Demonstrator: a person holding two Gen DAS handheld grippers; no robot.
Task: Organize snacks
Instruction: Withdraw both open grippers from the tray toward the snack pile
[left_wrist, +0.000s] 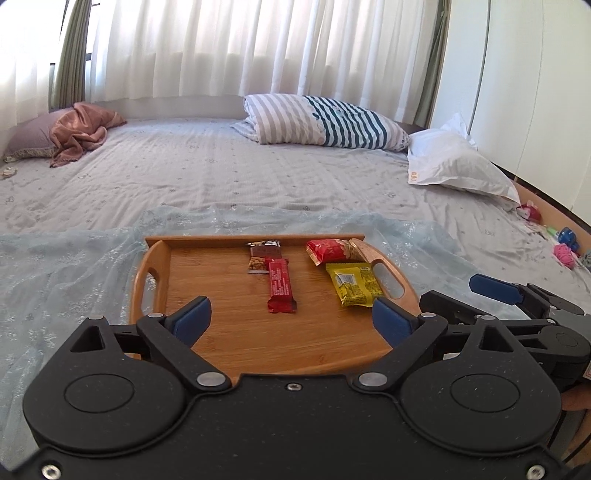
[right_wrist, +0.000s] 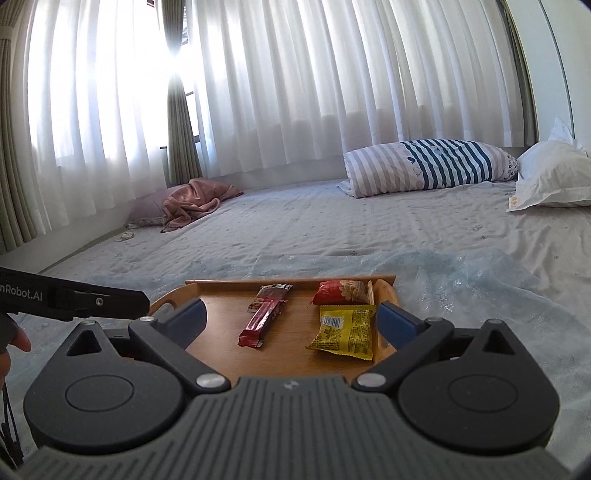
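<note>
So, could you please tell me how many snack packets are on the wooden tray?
4: a brown bar at the back, a red bar overlapping its near end, a red packet at the back right, a yellow packet before it. None seems hidden.

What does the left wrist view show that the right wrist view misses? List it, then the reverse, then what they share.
Only the left wrist view: small toys at the bed's right edge, and the tray's left handle slot in full.

Only the right wrist view: a bright gap between the curtains.

Both: the wooden tray holding four snacks, including the red bar and yellow packet, the striped pillow, and both grippers open, nothing between their fingers.
</note>
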